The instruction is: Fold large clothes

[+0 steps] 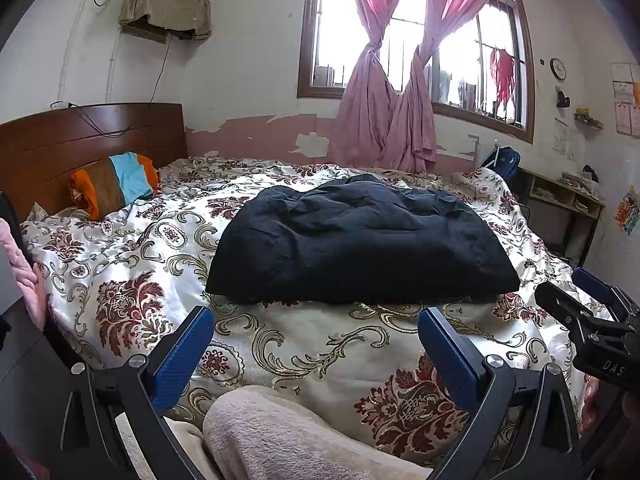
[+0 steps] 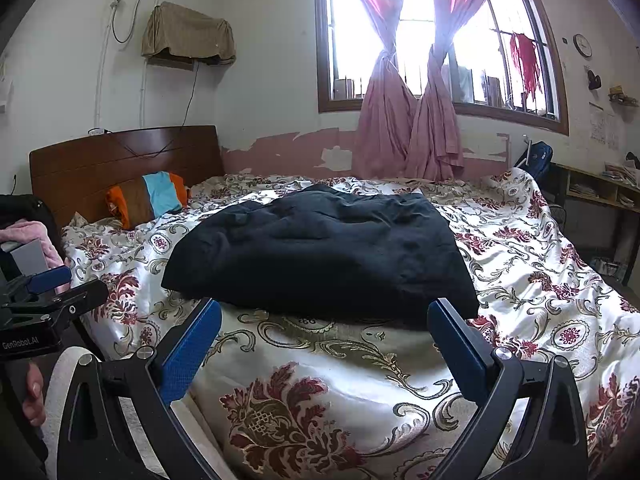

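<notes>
A dark navy garment (image 1: 356, 244) lies folded in a rough rectangle on the floral quilt of the bed (image 1: 132, 264); it also shows in the right wrist view (image 2: 320, 252). My left gripper (image 1: 316, 316) is open and empty, held just short of the garment's near edge, above the quilt. My right gripper (image 2: 324, 308) is open and empty, with its fingertips at the garment's near edge. The right gripper's body shows at the right of the left wrist view (image 1: 588, 320). The left gripper's body shows at the left of the right wrist view (image 2: 48, 296).
A striped orange, brown and blue pillow (image 1: 116, 184) leans on the wooden headboard (image 1: 80, 136). A beige fleece blanket (image 1: 280, 436) lies at the bed's near edge. Pink curtains (image 1: 384, 120) hang behind the bed. A low shelf (image 1: 568, 196) stands at the right.
</notes>
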The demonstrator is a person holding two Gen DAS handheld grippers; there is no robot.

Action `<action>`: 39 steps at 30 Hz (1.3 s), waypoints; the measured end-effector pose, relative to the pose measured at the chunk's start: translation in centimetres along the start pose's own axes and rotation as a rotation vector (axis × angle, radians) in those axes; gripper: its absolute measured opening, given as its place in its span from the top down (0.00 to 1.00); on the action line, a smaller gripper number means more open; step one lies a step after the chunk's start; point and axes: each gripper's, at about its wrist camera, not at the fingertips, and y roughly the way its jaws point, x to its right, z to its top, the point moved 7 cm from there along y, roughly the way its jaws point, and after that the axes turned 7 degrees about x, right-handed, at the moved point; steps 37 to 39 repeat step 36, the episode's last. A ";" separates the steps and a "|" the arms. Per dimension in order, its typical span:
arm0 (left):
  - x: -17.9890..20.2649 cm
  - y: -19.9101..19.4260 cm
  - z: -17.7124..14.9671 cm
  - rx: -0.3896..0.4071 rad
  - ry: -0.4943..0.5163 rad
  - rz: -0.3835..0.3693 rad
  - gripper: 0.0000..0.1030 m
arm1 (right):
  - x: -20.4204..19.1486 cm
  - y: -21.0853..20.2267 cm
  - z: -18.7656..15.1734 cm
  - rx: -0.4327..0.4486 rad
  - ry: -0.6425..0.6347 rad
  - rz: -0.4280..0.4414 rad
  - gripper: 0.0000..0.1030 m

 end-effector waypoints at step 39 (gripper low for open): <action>1.1 0.1 -0.4 -0.008 0.066 0.009 0.00 | 0.0 -0.1 -0.3 -0.001 0.002 0.000 0.02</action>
